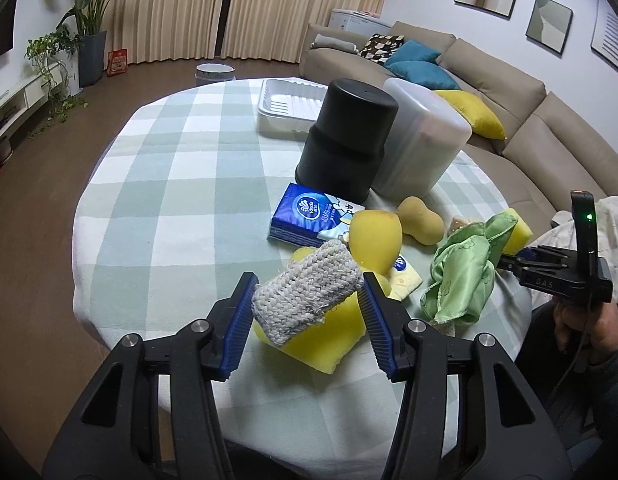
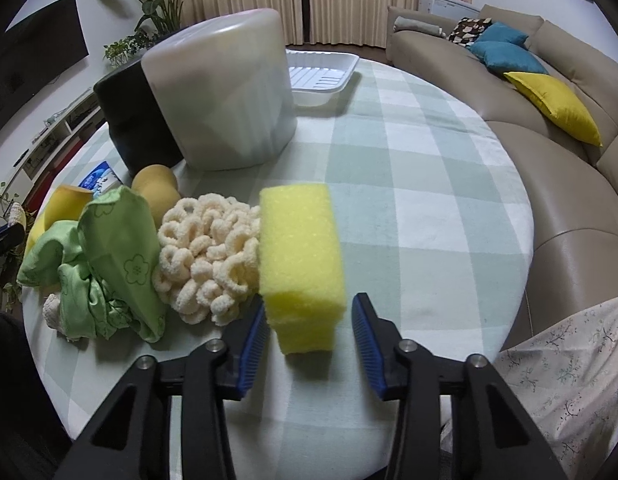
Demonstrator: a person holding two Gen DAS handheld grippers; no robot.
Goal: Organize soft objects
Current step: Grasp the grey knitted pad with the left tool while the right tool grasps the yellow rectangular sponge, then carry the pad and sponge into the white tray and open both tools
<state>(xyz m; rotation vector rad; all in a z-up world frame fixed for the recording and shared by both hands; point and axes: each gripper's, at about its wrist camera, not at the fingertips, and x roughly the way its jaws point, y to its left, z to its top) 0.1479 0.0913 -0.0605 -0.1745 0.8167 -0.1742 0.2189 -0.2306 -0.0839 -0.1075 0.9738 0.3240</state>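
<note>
The left gripper (image 1: pixel 307 300) fingers squeeze the gray knitted scrubber (image 1: pixel 305 294) above the table (image 1: pixel 169 208). The right gripper (image 2: pixel 309 332) fingers are wide around the yellow sponge (image 2: pixel 301 256); next, close them

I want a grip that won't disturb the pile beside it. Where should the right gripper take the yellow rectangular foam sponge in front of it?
Grip the yellow rectangular foam sponge across its two long sides at the near end, approaching straight along its length. The open right gripper already straddles that end, and the cream looped scrubber presses against the left side farther up.
</note>
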